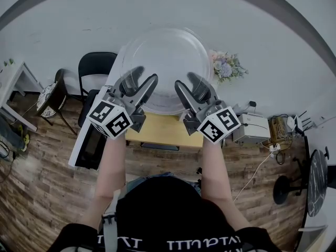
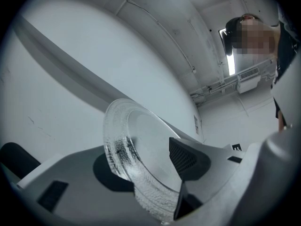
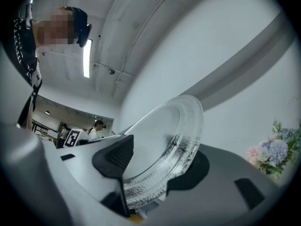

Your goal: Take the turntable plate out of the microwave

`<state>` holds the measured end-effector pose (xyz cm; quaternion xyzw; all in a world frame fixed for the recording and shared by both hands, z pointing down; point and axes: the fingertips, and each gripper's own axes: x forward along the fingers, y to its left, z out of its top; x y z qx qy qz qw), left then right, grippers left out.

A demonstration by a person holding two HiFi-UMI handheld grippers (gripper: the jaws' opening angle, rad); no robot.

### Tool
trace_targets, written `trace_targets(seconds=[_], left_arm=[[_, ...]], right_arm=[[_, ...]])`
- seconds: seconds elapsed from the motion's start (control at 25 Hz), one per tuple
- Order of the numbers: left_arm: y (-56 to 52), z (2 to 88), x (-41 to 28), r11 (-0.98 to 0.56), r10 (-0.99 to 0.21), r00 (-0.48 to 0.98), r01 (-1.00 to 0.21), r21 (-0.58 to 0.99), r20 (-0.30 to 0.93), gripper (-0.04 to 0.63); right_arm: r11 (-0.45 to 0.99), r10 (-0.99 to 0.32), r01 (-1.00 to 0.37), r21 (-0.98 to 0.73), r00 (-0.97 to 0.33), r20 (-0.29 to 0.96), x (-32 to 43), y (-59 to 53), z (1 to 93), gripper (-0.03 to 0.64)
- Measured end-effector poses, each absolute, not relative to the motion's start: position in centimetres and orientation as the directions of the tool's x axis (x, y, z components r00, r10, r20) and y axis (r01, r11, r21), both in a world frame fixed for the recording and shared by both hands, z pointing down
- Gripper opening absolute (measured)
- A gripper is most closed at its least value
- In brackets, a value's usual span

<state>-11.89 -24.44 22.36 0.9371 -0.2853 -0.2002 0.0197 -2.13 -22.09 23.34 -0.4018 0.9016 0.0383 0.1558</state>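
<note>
The turntable plate (image 1: 165, 62) is a clear glass disc with a ribbed rim, held up in the air close under the head camera. My left gripper (image 1: 140, 85) is shut on its near left rim and my right gripper (image 1: 190, 87) on its near right rim. In the left gripper view the plate (image 2: 141, 131) stands on edge between the jaws of the left gripper (image 2: 146, 168), rim pinched by the pads. The right gripper view shows the same: the plate (image 3: 164, 126) clamped in the right gripper (image 3: 157, 166). The microwave (image 1: 89, 143), white with a dark front, sits far below at the left.
Below the plate is a wooden table (image 1: 163, 131). A black chair (image 1: 97, 67) stands at the left, a bunch of flowers (image 1: 227, 67) at the right by the white wall. A white box (image 1: 252, 129) with cables lies right of the table.
</note>
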Motion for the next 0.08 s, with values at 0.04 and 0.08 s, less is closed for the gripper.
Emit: trace_targets(seconds=[0.04,0.08], left_arm=[[-24.44,22.36,-11.92,-0.837,-0.542,0.757,-0.526,0.152,-0.364,0.216],[-24.44,22.36,-11.95,-0.837,-0.542,0.757,-0.525,0.154,-0.365,0.216]], right_arm=[[0.674,-0.713,-0.737,-0.055,-0.629,-0.311,-2.16,-22.08,23.31,0.224],[0.673,-0.713,-0.737,-0.053,-0.629,-0.311,-2.19,-22.07,23.28,0.224]])
